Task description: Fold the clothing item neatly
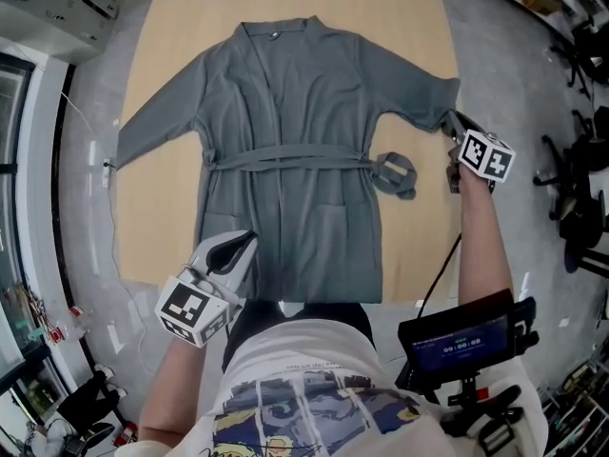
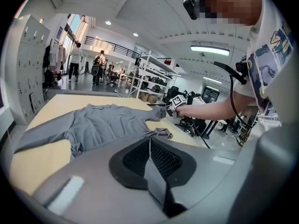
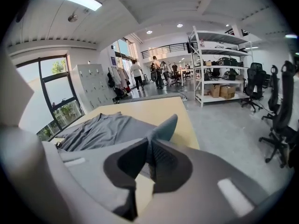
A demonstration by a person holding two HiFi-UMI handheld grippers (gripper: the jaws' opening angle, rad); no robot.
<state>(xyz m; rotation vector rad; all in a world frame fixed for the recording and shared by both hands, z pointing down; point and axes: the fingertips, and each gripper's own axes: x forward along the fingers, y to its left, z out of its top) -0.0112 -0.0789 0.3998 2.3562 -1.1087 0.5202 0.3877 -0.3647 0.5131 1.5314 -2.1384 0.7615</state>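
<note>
A grey robe (image 1: 285,141) lies spread face up on the tan table (image 1: 171,27), its belt (image 1: 285,156) tied across the waist and the belt's end bunched at the right (image 1: 395,172). My right gripper (image 1: 452,122) is shut on the cuff of the right sleeve (image 1: 433,98); in the right gripper view the cuff (image 3: 166,127) sticks out from between the pads (image 3: 161,164). My left gripper (image 1: 243,246) sits over the lower left hem, shut. In the left gripper view grey shows in the slit between its pads (image 2: 161,160); whether cloth is pinched I cannot tell.
The left sleeve (image 1: 157,117) reaches to the table's left edge. A screen on a stand (image 1: 457,336) is at my right hip. Office chairs (image 1: 580,198) stand right of the table, shelving (image 3: 219,69) beyond it, and people walk far off (image 2: 74,59).
</note>
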